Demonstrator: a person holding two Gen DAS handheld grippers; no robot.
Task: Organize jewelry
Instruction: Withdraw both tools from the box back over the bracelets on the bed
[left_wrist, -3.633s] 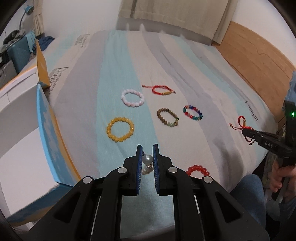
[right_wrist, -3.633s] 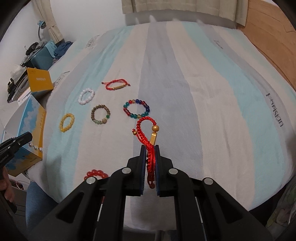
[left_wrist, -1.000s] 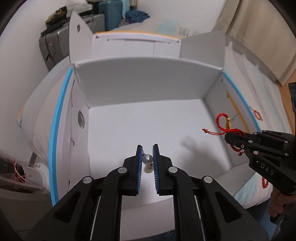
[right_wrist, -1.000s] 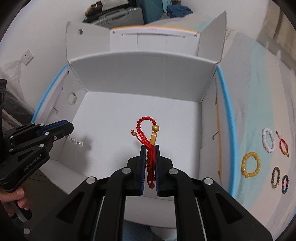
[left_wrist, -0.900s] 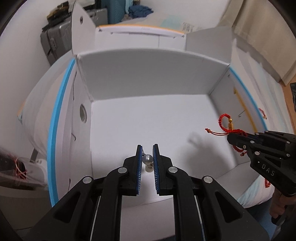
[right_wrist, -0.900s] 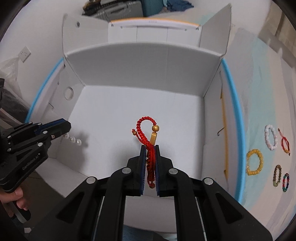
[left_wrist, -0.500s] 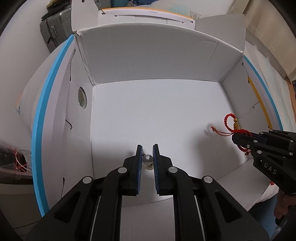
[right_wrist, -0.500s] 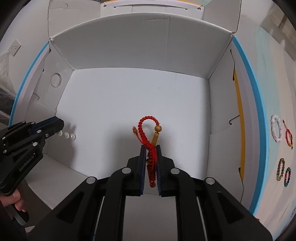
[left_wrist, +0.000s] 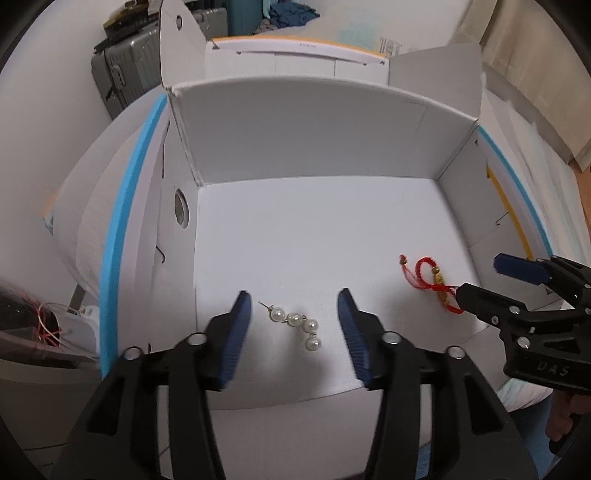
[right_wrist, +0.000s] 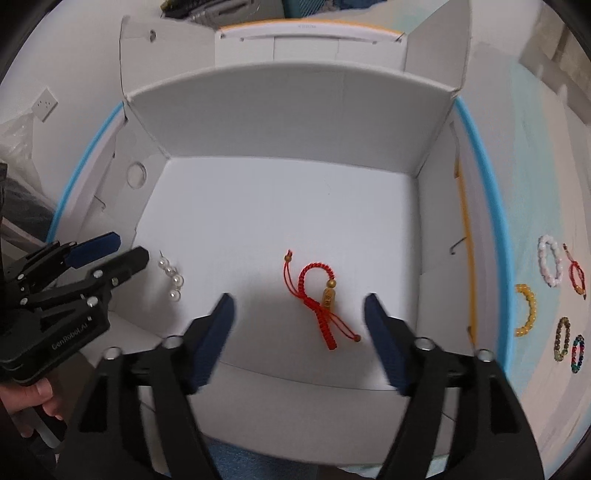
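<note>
A white cardboard box (left_wrist: 314, 122) stands open with its flaps up; it also shows in the right wrist view (right_wrist: 288, 107). A pearl earring (left_wrist: 301, 325) lies on the box floor between the jaws of my open left gripper (left_wrist: 293, 301). A red cord bracelet with a gold charm (right_wrist: 319, 299) lies on the floor between the jaws of my open right gripper (right_wrist: 299, 302). Both grippers hover over the box's near edge, empty. The bracelet (left_wrist: 430, 278) and right gripper (left_wrist: 491, 280) show at the right of the left view; the earring (right_wrist: 170, 277) and left gripper (right_wrist: 122, 251) show at the left of the right view.
Several bead bracelets lie on the striped bedspread right of the box: a white one (right_wrist: 550, 264), a red cord one (right_wrist: 577, 275), a yellow one (right_wrist: 527, 308), a brown one (right_wrist: 562, 332), a multicoloured one (right_wrist: 578, 352). A grey suitcase (left_wrist: 125, 79) stands behind the box.
Both grippers have opened over the box. The pearl earring and the red bracelet have dropped from the jaws and now lie on the box floor.
</note>
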